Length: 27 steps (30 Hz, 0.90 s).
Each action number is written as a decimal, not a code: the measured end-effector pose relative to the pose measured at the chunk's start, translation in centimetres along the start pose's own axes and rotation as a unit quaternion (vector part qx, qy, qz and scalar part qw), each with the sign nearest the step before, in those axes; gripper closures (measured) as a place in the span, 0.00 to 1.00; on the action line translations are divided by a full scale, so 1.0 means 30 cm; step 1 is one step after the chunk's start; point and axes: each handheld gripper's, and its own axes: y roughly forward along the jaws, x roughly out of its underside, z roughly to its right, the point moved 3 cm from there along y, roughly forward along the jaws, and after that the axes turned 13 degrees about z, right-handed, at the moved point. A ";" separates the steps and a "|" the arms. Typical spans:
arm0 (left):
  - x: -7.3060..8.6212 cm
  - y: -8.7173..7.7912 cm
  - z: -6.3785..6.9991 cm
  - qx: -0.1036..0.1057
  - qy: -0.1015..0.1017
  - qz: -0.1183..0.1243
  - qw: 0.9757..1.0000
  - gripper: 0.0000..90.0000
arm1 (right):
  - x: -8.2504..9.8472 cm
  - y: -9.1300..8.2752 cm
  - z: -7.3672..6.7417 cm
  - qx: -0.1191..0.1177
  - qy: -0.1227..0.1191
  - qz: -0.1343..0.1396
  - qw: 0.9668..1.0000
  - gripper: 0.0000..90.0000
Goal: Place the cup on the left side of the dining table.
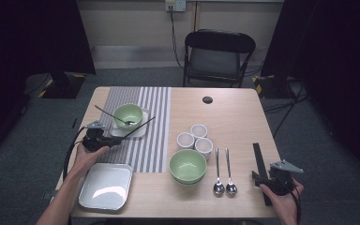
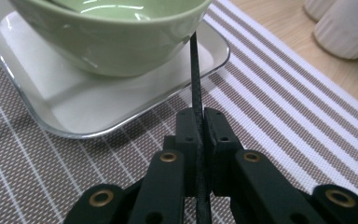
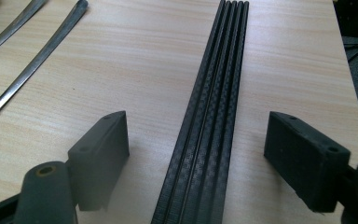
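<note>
Seen from the high view, a wooden table (image 1: 234, 117) is laid with a striped placemat (image 1: 145, 122). At about nine o'clock, the left gripper (image 1: 117, 139) is held over the mat's near edge, and a single black chopstick (image 1: 139, 127) is clamped in it, slanting up toward one o'clock past a green bowl (image 1: 128, 115) that is set on a white square plate (image 1: 143, 130). A spoon (image 1: 110, 114) is rested in that bowl. At about four o'clock the right gripper (image 1: 258, 179) is held at the near end of a bundle of black chopsticks (image 1: 258, 161). Two spoons (image 1: 224, 173), a second green bowl (image 1: 187, 165), three white cups (image 1: 194, 138) and an empty square plate (image 1: 105, 185) are set between the hands.

In the left gripper view, the jaws are seen pressed nearly together on the chopstick (image 2: 196, 84), whose shaft is pointed toward twelve o'clock, its far part lying against the green bowl (image 2: 116, 42) above the plate (image 2: 98, 107).

In the right gripper view, the jaws are spread wide at either side of the chopstick bundle (image 3: 212, 116), with nothing gripped; the bundle is laid flat on the table (image 3: 135, 70), untouched.
</note>
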 end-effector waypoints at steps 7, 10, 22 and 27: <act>0.015 0.020 -0.007 -0.004 -0.004 -0.014 1.000 0.95 | 0.000 0.000 0.000 0.000 0.000 0.000 1.000 0.24; 0.013 0.022 -0.009 -0.005 0.000 -0.018 1.000 0.94 | 0.000 0.000 0.000 0.000 0.000 0.000 1.000 0.24; -0.011 0.031 -0.006 -0.009 0.001 -0.018 1.000 0.86 | 0.000 0.000 0.000 0.000 0.000 0.000 1.000 0.24; -0.024 0.032 -0.004 -0.012 0.000 -0.011 1.000 0.74 | 0.000 0.000 0.000 0.000 0.000 0.000 1.000 0.24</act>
